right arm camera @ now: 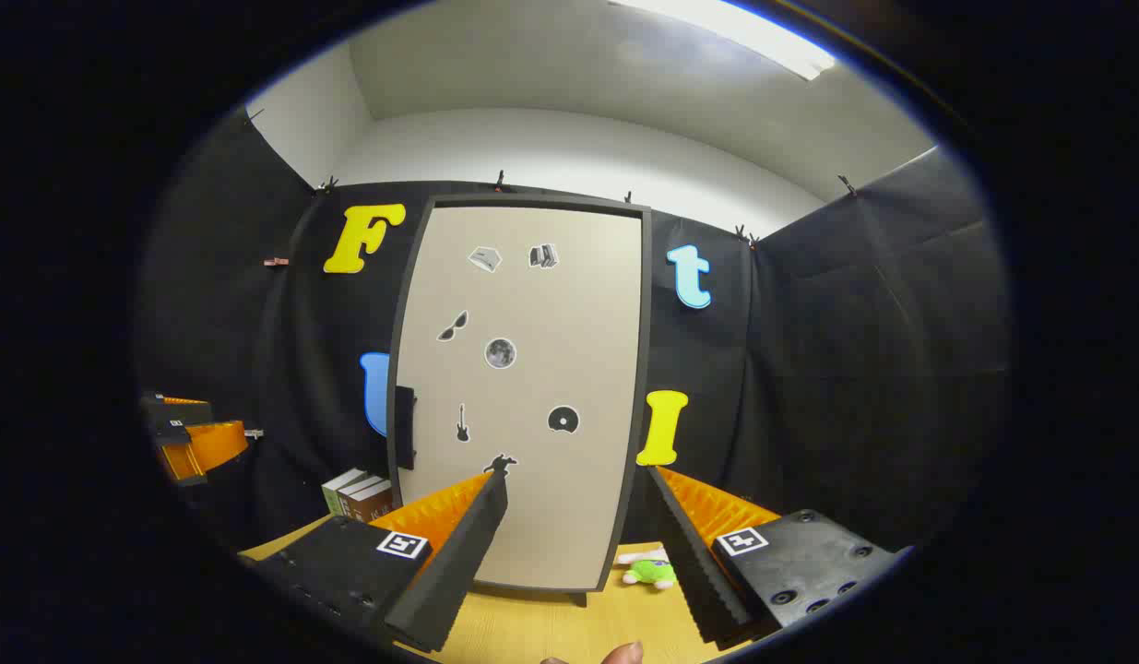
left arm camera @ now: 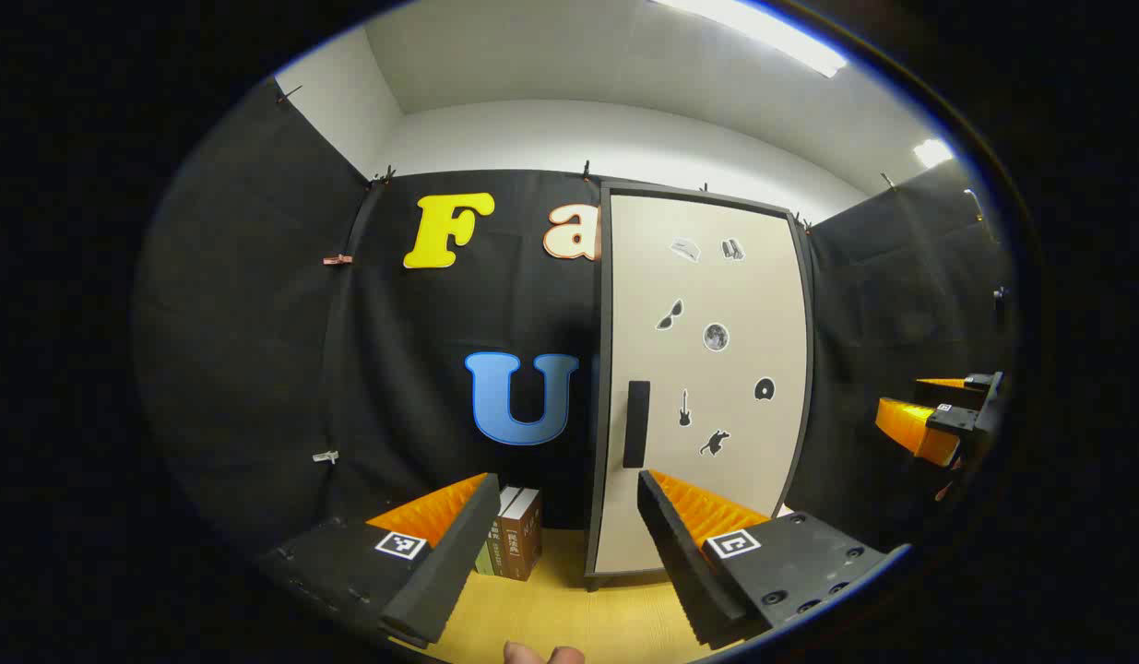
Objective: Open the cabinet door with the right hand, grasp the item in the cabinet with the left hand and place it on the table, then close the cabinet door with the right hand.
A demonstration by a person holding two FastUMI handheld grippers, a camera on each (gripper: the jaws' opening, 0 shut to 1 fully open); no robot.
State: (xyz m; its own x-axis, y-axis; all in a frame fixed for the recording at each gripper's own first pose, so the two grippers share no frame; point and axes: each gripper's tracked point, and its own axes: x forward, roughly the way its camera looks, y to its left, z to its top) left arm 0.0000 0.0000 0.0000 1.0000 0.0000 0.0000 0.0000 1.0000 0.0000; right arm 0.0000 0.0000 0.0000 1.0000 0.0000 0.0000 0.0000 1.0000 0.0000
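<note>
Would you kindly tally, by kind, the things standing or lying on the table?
Cabinet: 1
Books: 3, upright left of the cabinet
Green toy: 1, lying right of the cabinet
Total: 5

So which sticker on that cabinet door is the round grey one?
The moon-like sticker mid-door on the cabinet door; the other round one is a black ring.

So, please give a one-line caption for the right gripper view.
Open right gripper facing the closed cabinet door, books to its left, a green toy on the table.
</note>
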